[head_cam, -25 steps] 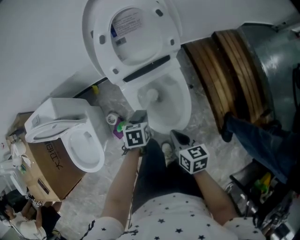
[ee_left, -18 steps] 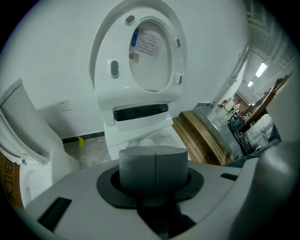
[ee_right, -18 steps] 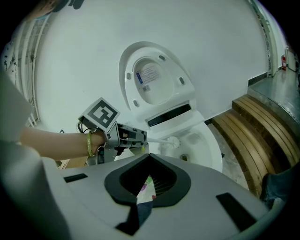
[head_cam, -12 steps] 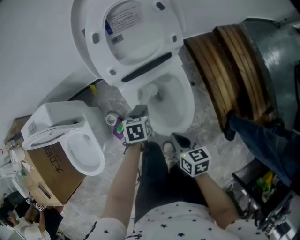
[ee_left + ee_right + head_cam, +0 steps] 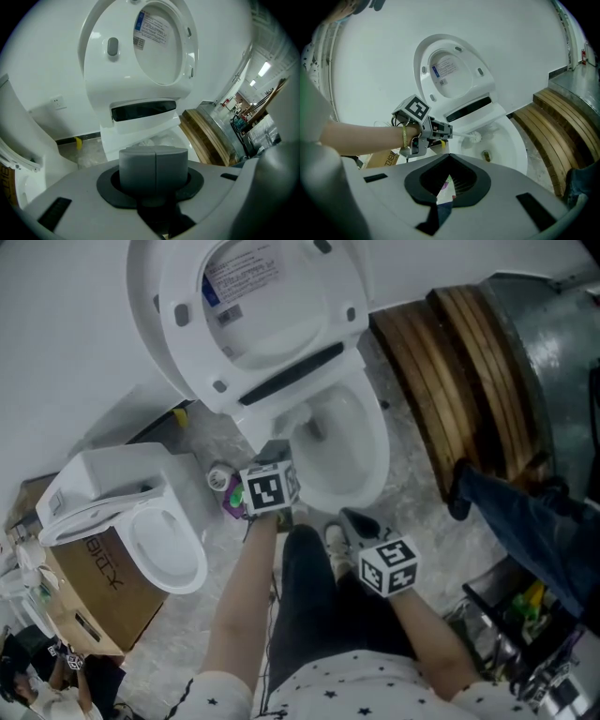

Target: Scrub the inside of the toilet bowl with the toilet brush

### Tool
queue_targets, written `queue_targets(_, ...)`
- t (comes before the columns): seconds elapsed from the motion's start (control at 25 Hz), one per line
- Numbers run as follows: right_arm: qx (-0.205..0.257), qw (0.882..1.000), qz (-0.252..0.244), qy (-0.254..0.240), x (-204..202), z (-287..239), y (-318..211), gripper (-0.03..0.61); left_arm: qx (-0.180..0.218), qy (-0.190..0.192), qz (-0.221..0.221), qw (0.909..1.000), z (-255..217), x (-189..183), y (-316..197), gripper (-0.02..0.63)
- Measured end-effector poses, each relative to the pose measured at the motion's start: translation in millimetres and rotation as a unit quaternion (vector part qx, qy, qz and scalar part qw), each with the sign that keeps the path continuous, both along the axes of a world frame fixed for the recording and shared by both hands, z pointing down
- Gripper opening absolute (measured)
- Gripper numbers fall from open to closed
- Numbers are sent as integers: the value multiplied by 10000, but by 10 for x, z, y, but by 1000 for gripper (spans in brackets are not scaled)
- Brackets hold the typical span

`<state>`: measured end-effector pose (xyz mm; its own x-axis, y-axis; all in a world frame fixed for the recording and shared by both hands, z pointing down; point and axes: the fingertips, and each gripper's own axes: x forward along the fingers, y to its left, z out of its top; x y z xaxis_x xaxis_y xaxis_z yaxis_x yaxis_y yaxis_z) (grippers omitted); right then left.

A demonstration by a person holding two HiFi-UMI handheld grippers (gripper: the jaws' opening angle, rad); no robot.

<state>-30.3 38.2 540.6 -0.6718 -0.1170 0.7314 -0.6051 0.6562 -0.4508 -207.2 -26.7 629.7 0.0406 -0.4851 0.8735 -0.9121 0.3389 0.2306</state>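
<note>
my left gripper (image 5: pixel 446 131) is pinched on the handle of the toilet brush (image 5: pixel 475 137). in the left gripper view its grey jaws sit pressed flat together with only a seam between them, and a bit of white bristle (image 5: pixel 152 139) shows just past them. from the right gripper view i see the thin white handle running out of that gripper to the round brush head, which sits inside the toilet bowl (image 5: pixel 518 146), close to the back wall under the hinge. i cannot tell whether the bristles touch the porcelain.

my right gripper (image 5: pixel 449 177) holds nothing. a narrow gap shows between its jaws, with only floor clutter and dark cloth visible through it. in the head view it hangs near the front of the bowl rim (image 5: pixel 378 457), to the right of the left gripper (image 5: pixel 277 459) and apart from it.

the seat and lid (image 5: pixel 253 315) stand raised against the white wall. beside the bowl's base lie small bottles (image 5: pixel 225 486). further left a second toilet (image 5: pixel 155 540) rests on a cardboard box (image 5: pixel 94 592), and wooden planks (image 5: pixel 459 381) are stacked on the bowl's right.
</note>
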Motion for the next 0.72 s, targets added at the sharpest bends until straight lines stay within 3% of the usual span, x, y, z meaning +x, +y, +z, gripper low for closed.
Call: queue_targets(0.72,-89,9999,-20,60,-62,99,71,6,-244,130,-105,9996,264,-136,92,153)
